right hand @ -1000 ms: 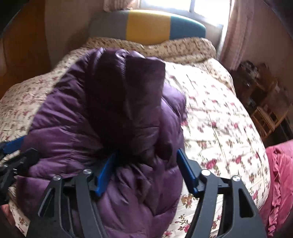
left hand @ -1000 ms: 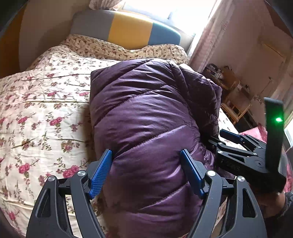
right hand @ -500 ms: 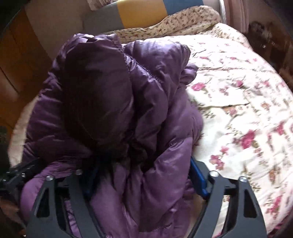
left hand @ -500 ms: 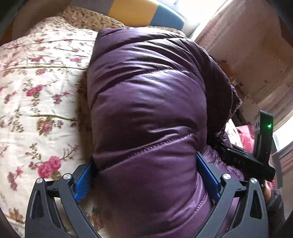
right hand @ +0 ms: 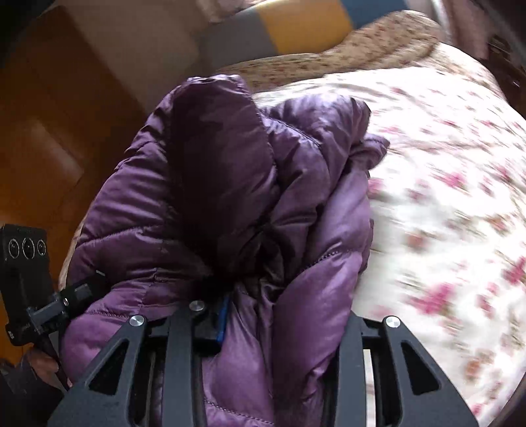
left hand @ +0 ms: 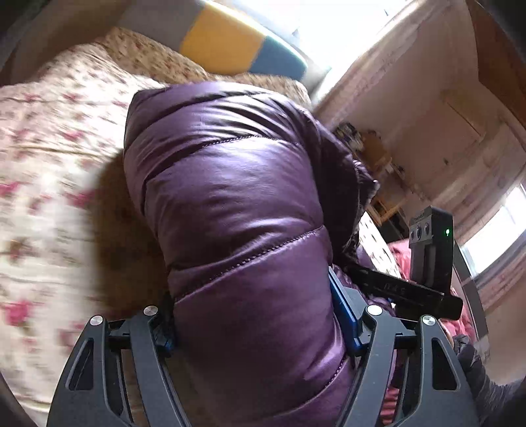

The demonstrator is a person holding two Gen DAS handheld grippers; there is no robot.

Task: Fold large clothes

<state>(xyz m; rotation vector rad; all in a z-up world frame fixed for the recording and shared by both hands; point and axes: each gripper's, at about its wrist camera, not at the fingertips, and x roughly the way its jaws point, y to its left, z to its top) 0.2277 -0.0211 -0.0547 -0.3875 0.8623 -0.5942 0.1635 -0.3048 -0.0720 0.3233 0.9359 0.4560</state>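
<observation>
On the floral quilt [left hand: 49, 184], our left gripper [left hand: 256, 315] has just closed its wide jaws around the bundled purple down jacket [left hand: 236, 203], while our right gripper [right hand: 279, 315] has just pinched narrower onto its loose folds. We should keep both grips even. Only the right wrist view shows the jacket's dark lining [right hand: 213, 170].

Daylight from an overexposed window [left hand: 332, 19] glares; the floral bedspread [right hand: 453, 184] smears with motion blur; fisheye edges darken.
</observation>
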